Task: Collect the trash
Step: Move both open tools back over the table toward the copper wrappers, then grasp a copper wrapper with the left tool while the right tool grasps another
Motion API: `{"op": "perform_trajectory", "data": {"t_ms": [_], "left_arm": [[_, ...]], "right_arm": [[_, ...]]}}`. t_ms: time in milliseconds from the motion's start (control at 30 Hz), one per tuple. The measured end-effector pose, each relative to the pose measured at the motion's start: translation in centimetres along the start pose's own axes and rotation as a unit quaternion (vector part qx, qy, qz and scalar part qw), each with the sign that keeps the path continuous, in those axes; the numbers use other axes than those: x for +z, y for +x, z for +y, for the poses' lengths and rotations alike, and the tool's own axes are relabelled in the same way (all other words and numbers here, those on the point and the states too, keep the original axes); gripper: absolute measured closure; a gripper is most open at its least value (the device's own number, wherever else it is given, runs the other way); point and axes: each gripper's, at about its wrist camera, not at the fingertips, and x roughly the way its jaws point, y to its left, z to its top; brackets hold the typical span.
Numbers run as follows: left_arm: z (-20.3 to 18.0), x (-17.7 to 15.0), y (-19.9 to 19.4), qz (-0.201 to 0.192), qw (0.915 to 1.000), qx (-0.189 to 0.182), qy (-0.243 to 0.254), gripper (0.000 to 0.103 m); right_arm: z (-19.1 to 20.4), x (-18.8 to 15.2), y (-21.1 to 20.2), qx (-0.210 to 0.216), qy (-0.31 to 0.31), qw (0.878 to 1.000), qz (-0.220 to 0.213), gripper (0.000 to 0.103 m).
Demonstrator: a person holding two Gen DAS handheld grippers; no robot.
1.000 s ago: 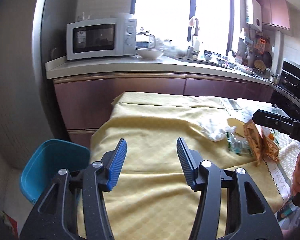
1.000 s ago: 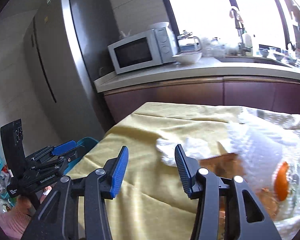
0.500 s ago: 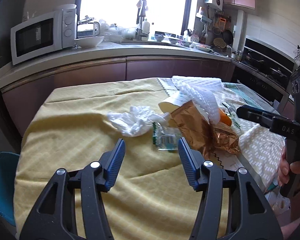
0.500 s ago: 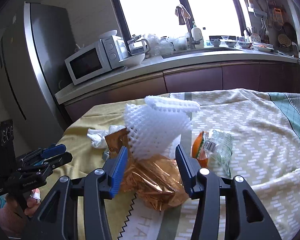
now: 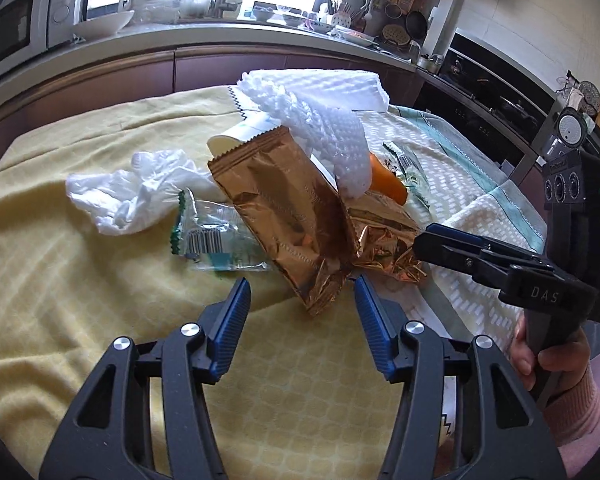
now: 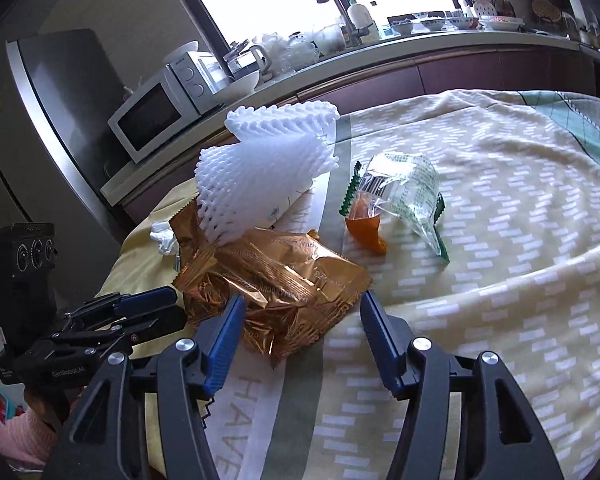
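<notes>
Both hand-held grippers, left [image 5: 302, 300] and right [image 6: 302, 316], have swung from the bare yellow cloth onto the trash pile within the last second. Each is spread wide and empty, flanking the copper foil bag [image 5: 288, 216] on the tabletop [image 5: 80, 300]. Judging by this, the first pick is imminent.

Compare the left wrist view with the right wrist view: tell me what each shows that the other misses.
Left wrist only: a clear wrapper with a barcode beside the white plastic bag, and the oven.
Right wrist only: the refrigerator.
Both: the copper foil bags, white foam netting, microwave, and orange peel.
</notes>
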Motion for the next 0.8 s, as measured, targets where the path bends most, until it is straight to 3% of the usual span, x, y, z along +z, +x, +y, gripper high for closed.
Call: {"op": "perform_trajectory", "data": {"t_ms": [100, 200, 233, 367, 433, 533, 800], "left_arm": [[0.2, 0.3, 1.0, 0.011, 0.9997, -0.013, -0.015, 0.057], [0.8, 0.7, 1.7, 0.022, 0.9988, -0.026, -0.034, 0.073], [0.9, 0.8, 2.0, 0.024, 0.9987, -0.026, -0.038, 0.084], [0.6, 0.8, 2.2, 0.018, 0.9989, -0.023, -0.037, 0.089], [0.2, 0.8, 1.9, 0.013, 0.9992, -0.02, -0.03, 0.091], [-0.4, 0.7, 1.4, 0.006, 0.9996, -0.017, -0.02, 0.094], [0.4, -0.2, -1.2, -0.014, 0.9996, -0.019, -0.018, 0.097]], "right_arm": [[-0.3, 0.0, 0.3, 0.014, 0.012, 1.0, 0.006, 0.045], [-0.4, -0.1, 0.4, 0.025, 0.02, 0.999, 0.006, 0.045], [-0.4, -0.1, 0.4, 0.029, 0.021, 0.999, 0.006, 0.046], [-0.6, -0.3, 0.4, 0.037, 0.021, 0.999, 0.01, 0.06], [-0.8, -0.5, 0.6, 0.047, 0.026, 0.998, 0.015, 0.079], [-0.7, -0.8, 0.5, 0.058, 0.028, 0.998, 0.015, 0.09], [1.0, -1.0, -0.3, 0.064, -0.003, 0.998, 0.008, 0.094]]}}
